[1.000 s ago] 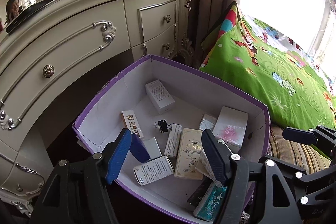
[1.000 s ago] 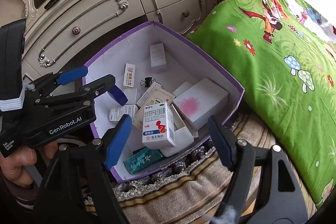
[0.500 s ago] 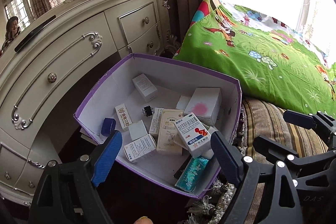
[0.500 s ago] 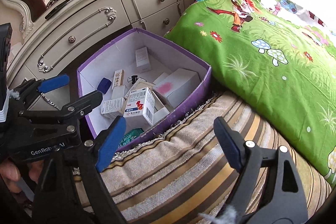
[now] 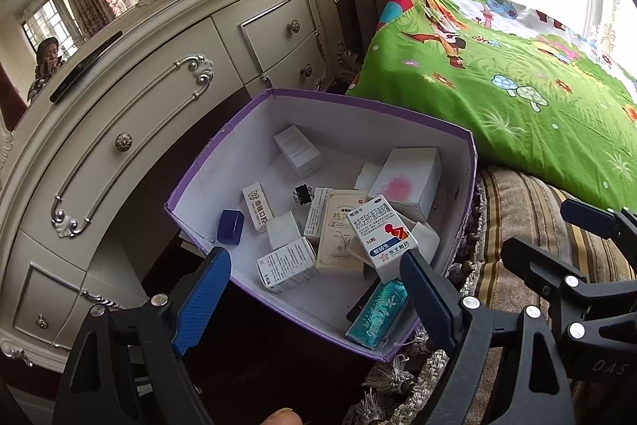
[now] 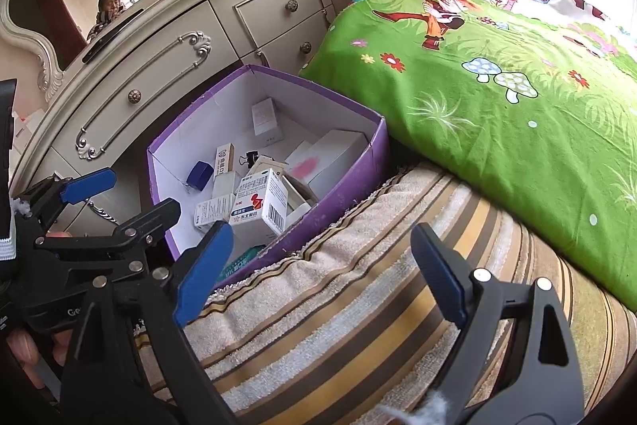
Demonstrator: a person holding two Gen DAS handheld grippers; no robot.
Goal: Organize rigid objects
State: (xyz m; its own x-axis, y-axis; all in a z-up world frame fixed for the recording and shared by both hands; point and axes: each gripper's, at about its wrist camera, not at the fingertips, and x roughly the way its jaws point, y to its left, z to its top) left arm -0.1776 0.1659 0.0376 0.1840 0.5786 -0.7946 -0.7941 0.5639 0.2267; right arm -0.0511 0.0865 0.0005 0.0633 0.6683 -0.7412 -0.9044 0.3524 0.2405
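Purple box [image 5: 469, 162], open-topped, white inside, standing at the edge of the striped cushion [image 6: 358, 289] beside the cream dresser [image 5: 131, 130]; contents, left to right: small blue case [image 5: 231, 227] near the left wall; narrow white carton with a tooth logo [image 5: 258, 206]; black binder clip [image 5: 303, 194] mid-floor; white printed carton [image 5: 286, 265] toward the near wall; cream flat packet [image 5: 341, 230]; blue-and-white medicine carton [image 5: 381, 232] lying tilted on top of the heap; teal packet [image 5: 377, 313] in the near right corner; white box with a pink blot [image 5: 406, 182] against the right wall. All judged light, stiff cardboard, crushable under hard pressure; best pinched across the narrow faces. Left gripper [image 5: 314, 293] jaws wide apart, empty, above the near wall. Right gripper [image 6: 322, 273] jaws opening, nothing between them, over the cushion
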